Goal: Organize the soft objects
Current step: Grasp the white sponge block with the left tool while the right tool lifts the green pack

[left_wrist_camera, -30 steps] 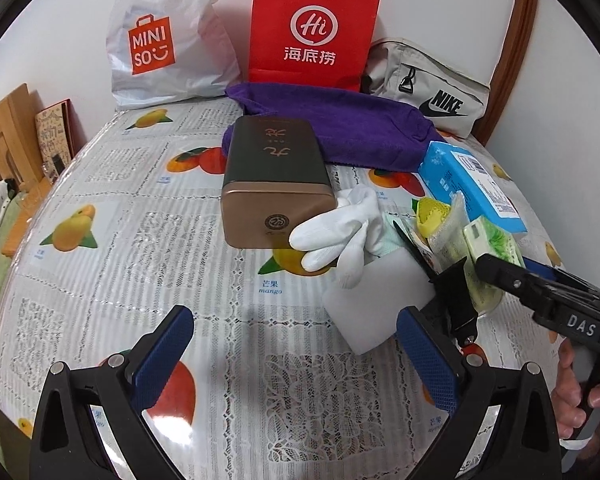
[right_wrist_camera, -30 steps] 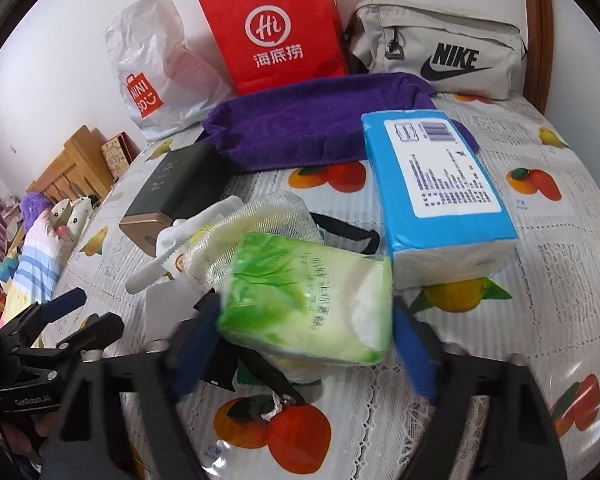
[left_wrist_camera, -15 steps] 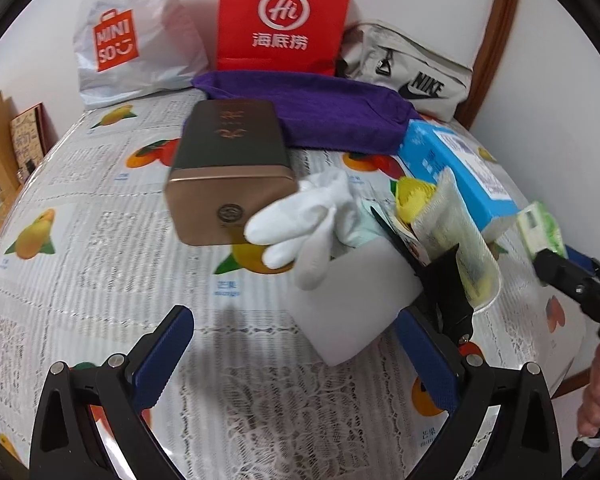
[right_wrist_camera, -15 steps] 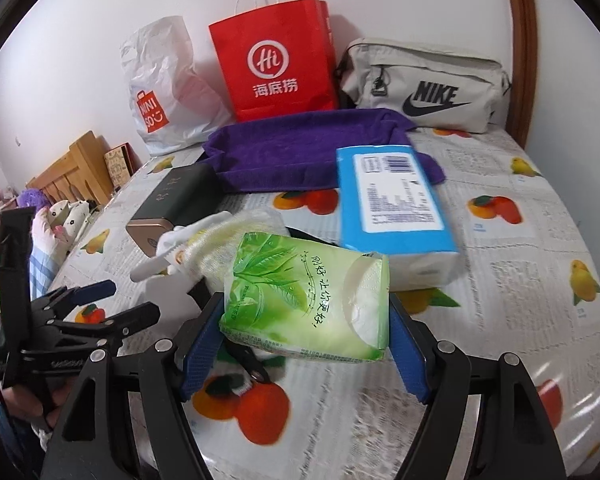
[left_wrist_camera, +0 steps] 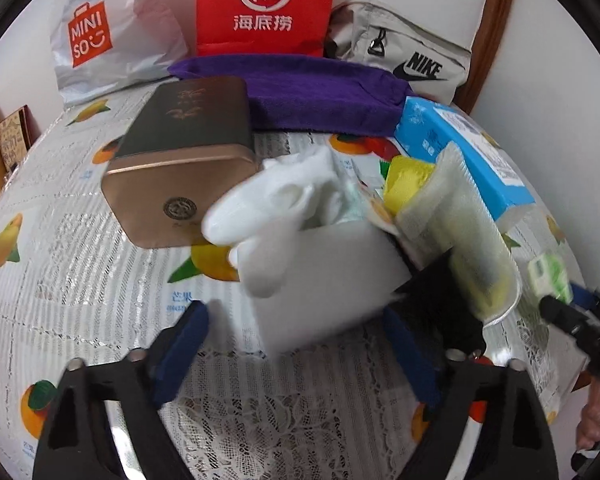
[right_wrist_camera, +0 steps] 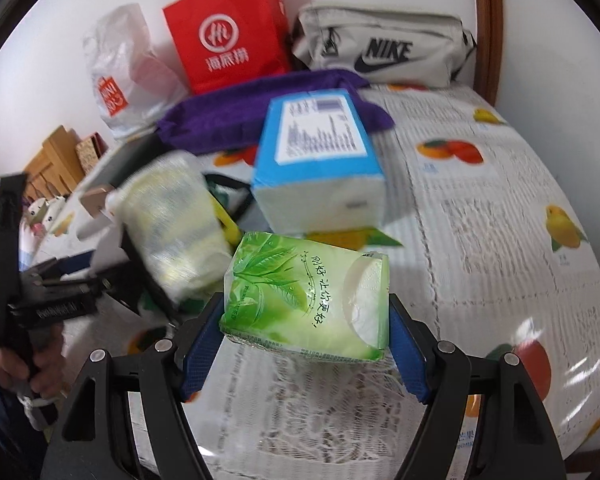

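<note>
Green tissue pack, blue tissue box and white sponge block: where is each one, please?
green tissue pack (right_wrist_camera: 306, 300), right wrist view, printed front.
blue tissue box (right_wrist_camera: 320, 136), right wrist view, top label.
white sponge block (left_wrist_camera: 320, 284), left wrist view, top face.

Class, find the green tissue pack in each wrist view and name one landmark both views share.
Left wrist view: the green tissue pack shows small at the right edge, past the mesh pouch.
Right wrist view: it fills the lower centre, clamped in the right gripper.
Shared landmark: the red paper bag against the wall.
</note>
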### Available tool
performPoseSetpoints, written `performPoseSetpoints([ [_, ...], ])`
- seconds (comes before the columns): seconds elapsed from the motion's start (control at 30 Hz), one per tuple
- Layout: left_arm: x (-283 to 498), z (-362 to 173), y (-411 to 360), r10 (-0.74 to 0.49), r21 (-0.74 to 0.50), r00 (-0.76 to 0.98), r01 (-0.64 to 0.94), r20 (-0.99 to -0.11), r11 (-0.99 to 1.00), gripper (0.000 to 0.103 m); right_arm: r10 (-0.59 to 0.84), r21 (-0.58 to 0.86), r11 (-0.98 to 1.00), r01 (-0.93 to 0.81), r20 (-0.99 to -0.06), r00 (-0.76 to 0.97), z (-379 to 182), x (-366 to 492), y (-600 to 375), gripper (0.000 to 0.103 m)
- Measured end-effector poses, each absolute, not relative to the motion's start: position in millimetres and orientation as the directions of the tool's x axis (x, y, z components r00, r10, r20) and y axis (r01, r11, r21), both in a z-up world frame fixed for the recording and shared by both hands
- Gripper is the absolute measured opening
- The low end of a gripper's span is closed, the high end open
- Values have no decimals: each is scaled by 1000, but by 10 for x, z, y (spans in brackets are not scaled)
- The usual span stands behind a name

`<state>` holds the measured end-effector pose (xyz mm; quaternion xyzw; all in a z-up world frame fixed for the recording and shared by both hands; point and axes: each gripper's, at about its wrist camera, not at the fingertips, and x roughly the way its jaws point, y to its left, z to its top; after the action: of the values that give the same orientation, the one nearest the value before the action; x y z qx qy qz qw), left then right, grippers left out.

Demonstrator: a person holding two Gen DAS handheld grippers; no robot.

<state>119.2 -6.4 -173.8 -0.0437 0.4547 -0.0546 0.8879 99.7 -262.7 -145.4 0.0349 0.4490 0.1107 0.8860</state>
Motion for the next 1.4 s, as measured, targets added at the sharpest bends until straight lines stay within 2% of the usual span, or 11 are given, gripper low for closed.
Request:
performPoseSetpoints([
  [0.07,1193,-1728,-58,-152,-138,579,68,-801,988,63,224,164,974,-156,-798,559,-1540,1014,-2651,76],
  [0.4,1074,-1653,30,-188,-155,594,107,-782,982,38,216,158,976,-151,-803,555,-1669,1021,-2637,76],
  [0.8,721,-1437,219,-156,-115,633,106,-758,988,36,199,147,980,-136,-795,573,-1569,956,-2666,75],
  [1.4,596,-800,435,-115,-120,715,44,-689,992,36,219,114,973,-199,-716,663,-861,924,-2566,75],
])
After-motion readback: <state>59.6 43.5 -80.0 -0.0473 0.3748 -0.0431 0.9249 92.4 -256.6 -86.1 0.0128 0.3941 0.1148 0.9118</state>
